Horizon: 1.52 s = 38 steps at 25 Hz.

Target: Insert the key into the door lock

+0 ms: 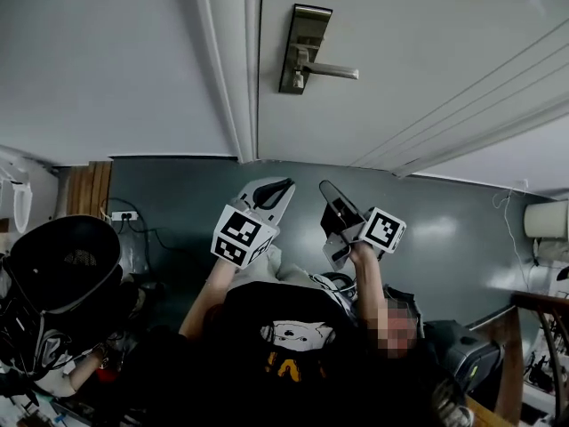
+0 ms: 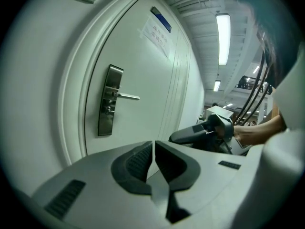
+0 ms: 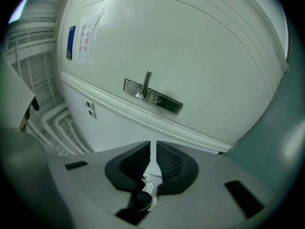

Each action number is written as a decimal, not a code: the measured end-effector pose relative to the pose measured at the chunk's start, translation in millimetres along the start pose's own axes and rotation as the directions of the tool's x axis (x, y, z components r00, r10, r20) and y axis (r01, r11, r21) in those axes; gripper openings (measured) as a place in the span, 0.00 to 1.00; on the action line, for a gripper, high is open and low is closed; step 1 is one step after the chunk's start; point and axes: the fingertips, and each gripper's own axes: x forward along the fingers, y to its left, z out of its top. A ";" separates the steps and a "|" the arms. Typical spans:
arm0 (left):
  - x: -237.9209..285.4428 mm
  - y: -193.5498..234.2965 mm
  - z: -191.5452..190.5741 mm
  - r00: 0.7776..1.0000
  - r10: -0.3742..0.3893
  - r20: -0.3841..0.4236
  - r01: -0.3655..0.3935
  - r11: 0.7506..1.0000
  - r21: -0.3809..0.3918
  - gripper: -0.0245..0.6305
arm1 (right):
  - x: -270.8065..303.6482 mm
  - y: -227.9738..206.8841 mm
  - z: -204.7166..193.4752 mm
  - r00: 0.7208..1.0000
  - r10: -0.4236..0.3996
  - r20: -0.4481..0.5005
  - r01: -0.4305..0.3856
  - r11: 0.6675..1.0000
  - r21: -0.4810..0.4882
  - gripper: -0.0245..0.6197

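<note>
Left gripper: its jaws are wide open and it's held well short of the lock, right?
Not quite. The left gripper's jaws are shut together, with nothing between them, as the left gripper view shows. It is indeed held well short of the lock.

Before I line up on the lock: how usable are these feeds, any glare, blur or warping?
Head view: even light, lock plate sharp, no glare on it. Left gripper view: strong fisheye bows the door frame, ceiling light blown out, lock plate crisp, left claw soft. Right gripper view: same bulge, dark corners, lock plate lies slanted; the key in the right claw is blurry.
</note>
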 end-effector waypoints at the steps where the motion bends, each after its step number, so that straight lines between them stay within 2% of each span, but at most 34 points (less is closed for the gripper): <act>1: 2.5 -6.6 -0.3 1.000 -0.008 -0.003 0.008 1.000 0.001 0.07 | -7.5 0.6 1.3 1.000 -0.005 0.006 0.005 1.000 -0.012 0.08; 7: 5.1 -42.8 -5.4 0.999 -0.023 -0.033 0.024 1.000 0.013 0.07 | -49.6 7.2 -2.4 0.999 -0.014 0.034 0.017 0.998 -0.062 0.08; 14: -17.4 -89.5 -20.0 0.997 -0.017 -0.069 0.019 0.999 0.027 0.07 | -88.5 12.5 -29.6 1.000 -0.009 0.021 0.011 0.994 -0.110 0.10; 23: -58.0 -125.3 -36.1 0.997 -0.001 -0.077 0.002 1.000 0.011 0.07 | -121.9 25.8 -70.6 1.000 0.017 0.017 -0.015 0.988 -0.154 0.09; 32: -82.4 -167.9 -38.1 0.999 -0.013 -0.050 0.014 1.000 0.021 0.07 | -165.6 42.1 -97.3 0.999 -0.003 0.034 0.012 0.965 -0.261 0.07; 38: -97.0 -184.6 -34.9 0.999 -0.023 -0.022 0.024 0.999 0.028 0.07 | -181.5 50.2 -112.7 0.999 -0.024 0.029 0.033 0.934 -0.356 0.07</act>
